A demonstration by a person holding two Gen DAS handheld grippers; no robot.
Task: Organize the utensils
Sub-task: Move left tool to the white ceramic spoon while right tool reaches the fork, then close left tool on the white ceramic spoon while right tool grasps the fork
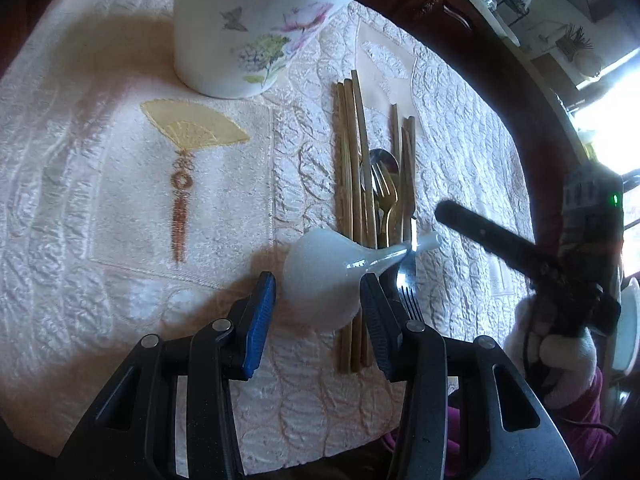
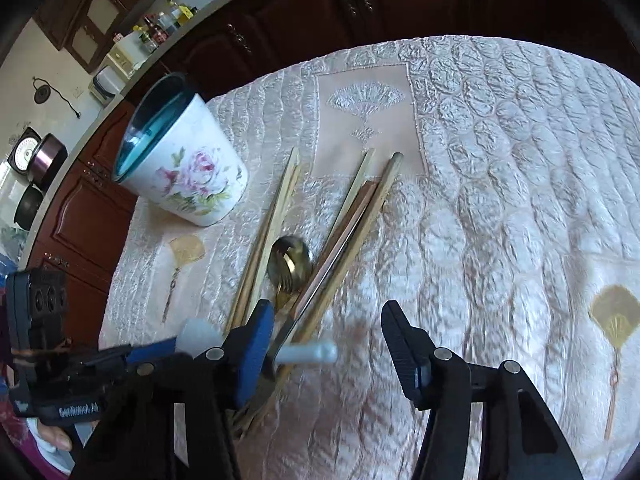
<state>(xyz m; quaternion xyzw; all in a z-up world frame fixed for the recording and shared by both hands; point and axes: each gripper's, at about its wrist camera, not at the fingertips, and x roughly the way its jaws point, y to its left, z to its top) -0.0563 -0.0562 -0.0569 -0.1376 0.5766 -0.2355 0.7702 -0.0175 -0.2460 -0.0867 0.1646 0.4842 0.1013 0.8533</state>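
- We judge the task barely begun: the chopsticks [image 1: 352, 208], the gold fork [image 1: 386, 200], a metal spoon [image 1: 380, 164], a silver fork [image 1: 410, 300] and the white ceramic spoon [image 1: 320, 276] all lie loose on the desk [image 1: 100, 208], and nothing shows standing up out of the floral cup [image 1: 248, 28].
- From the left wrist view we cannot see inside the cup; from the right wrist view its teal interior looks empty as far as it shows.
- The cup stands well ahead of the left tool [image 1: 318, 304] and to its left, and well ahead and left of the right tool [image 2: 328, 344] too.
- The left tool is tilted steeply down at the desk, its jaws partly open around the bowl of the white ceramic spoon; the blue pad stands clear of it on one side, and on the other we cannot tell whether the pad touches.
- The right tool also tilts downward, jaws apart, with the ceramic spoon's handle tip lying between them and no pad pressing on it.
- The utensil pile runs ahead of the right tool's left finger.
- What is left, in our judgement: lifting every piece into the cup.
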